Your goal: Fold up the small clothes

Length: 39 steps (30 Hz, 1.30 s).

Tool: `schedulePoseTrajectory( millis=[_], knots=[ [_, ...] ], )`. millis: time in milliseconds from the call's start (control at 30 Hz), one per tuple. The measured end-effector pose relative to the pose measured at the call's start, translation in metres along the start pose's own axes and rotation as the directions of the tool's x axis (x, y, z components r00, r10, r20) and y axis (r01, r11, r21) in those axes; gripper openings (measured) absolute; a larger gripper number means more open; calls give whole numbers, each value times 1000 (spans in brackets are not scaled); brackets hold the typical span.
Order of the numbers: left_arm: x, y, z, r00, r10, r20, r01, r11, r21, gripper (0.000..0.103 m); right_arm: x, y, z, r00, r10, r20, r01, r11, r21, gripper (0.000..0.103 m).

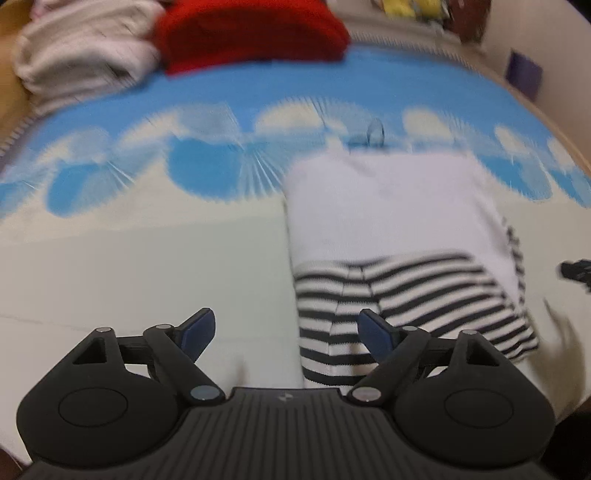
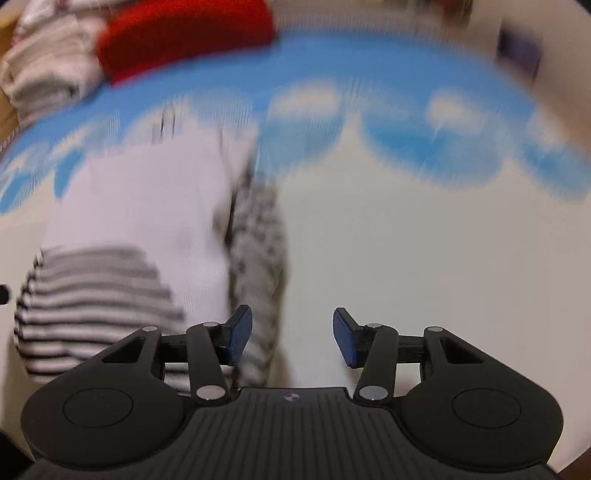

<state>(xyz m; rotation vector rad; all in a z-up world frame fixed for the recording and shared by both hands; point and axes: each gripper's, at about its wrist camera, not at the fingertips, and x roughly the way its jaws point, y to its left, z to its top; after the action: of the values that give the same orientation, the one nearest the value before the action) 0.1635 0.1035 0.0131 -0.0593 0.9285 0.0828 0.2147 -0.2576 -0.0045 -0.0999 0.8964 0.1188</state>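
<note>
Surface [image 1: 129, 266]: pale with a blue-and-white patterned cloth across the back, everything sits on it.
Garment [image 1: 388, 221]: my folded white piece with black-and-white striped sleeves, lying flat, striped part nearest me.
Red pile [image 1: 251, 33]: folded red thing at the back, pale folded clothes [image 1: 81, 48] just left of it.
Left claw [image 1: 286, 334]: spread wide, empty, right finger over the striped edge, left finger over bare surface.
Right claw [image 2: 292, 336]: wide too, nothing in it, garment off to its left.
Left view only: a small clear ring [image 1: 375, 133] past the garment; right view is too blurry there.
</note>
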Motion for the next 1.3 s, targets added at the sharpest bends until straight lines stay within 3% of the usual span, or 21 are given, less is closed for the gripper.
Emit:
schedulePoseTrajectory(
  millis=[67, 200, 433, 600, 667, 700, 767, 867, 967, 1300],
  knots=[
    [-37, -2, -8, 998, -4, 64, 6, 1000, -19, 94, -41, -4, 0, 992, -20, 123, 16, 999, 34, 58],
    [-92, -11, -26, 986, -47, 162, 56, 997, -51, 94, -104, -2, -14, 962, 10, 274, -28, 998, 64, 88],
    [-140, -28, -72, 973, -14, 231, 32, 997, -73, 94, -161, 19, -77, 927, 64, 369, -97, 993, 70, 90],
    [-127, -36, -114, 968, 0, 250, 27, 994, -104, 94, -160, 32, -98, 942, 76, 326, -108, 991, 83, 90],
    [-106, -45, -120, 991, 26, 134, -13, 995, -98, 94, -155, 41, -99, 949, 71, 307, -90, 995, 50, 90],
    [-104, -46, -119, 994, 8, 112, 7, 992, -126, 94, -152, 45, -99, 952, 71, 297, -84, 996, 32, 90],
    [-106, -50, -115, 987, -29, 157, 50, 990, -133, 94, -147, 50, -99, 958, 87, 273, -97, 995, 22, 90],
    [-107, -60, -112, 981, -13, 195, 28, 997, -73, 94, -138, 59, -97, 964, 114, 242, -123, 992, 21, 90],
    [-103, -61, -113, 983, -43, 179, 62, 993, -97, 94, -137, 71, -97, 961, 113, 252, -112, 994, -17, 90],
    [-97, -61, -109, 984, -38, 176, 51, 996, -69, 94, -126, 88, -95, 965, 130, 228, -113, 990, -86, 90]
  ],
)
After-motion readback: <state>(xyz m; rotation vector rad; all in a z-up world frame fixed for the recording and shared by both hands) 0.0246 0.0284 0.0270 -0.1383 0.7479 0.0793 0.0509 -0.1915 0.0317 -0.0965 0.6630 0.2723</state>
